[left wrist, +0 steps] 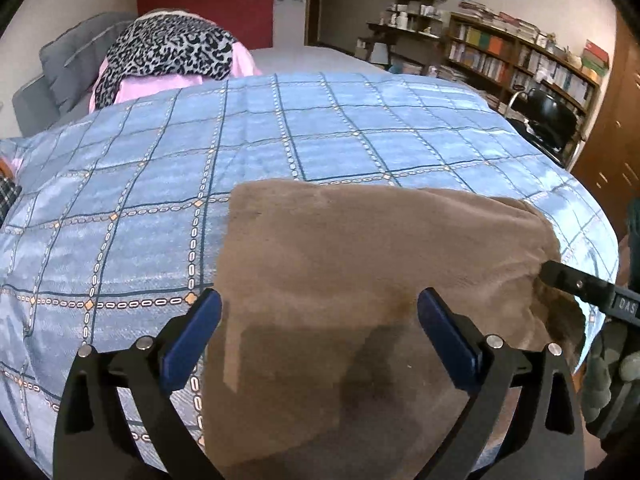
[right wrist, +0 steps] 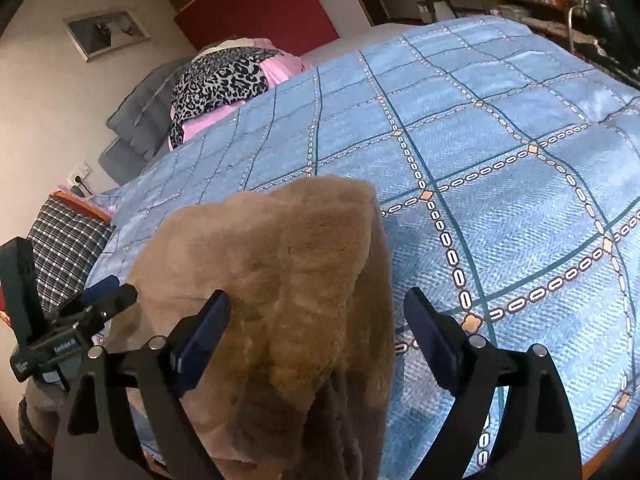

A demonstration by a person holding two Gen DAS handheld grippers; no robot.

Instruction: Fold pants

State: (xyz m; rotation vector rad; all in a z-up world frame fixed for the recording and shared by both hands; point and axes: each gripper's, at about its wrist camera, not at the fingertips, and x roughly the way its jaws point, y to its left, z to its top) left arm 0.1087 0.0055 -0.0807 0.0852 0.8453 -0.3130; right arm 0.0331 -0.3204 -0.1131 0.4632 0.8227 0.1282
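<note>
From my left wrist camera I see the left gripper (left wrist: 319,334) released, its blue pads (left wrist: 192,336) standing wide apart above the brown fleece pants (left wrist: 360,280), with nothing pinched between them. The pants lie folded on the blue checked bedspread (left wrist: 160,200), filling the centre of the view from about 12 o'clock down to 6 o'clock, near the bed's front edge. At 3 o'clock one black finger of the right gripper (left wrist: 576,284) reaches in to the pants' right edge; whether it touches the cloth I cannot tell.

From my right wrist camera the right gripper (right wrist: 316,340) is also released, jaws spread. The pants (right wrist: 280,280) rise in a thick plush stack between the fingers, closer to the left pad (right wrist: 204,340); the right pad (right wrist: 432,340) stands clear over the bedspread (right wrist: 500,200). At 9 o'clock I see the left gripper (right wrist: 105,291), just beside the pants' left edge.

Further up the bed, at 11 o'clock, a leopard-print cloth (right wrist: 220,80) lies over a pink one (right wrist: 200,124), against grey pillows (right wrist: 136,120). A checked cushion (right wrist: 68,248) sits at 9 o'clock, and a bookshelf (left wrist: 520,56) stands at 2 o'clock in the left view.
</note>
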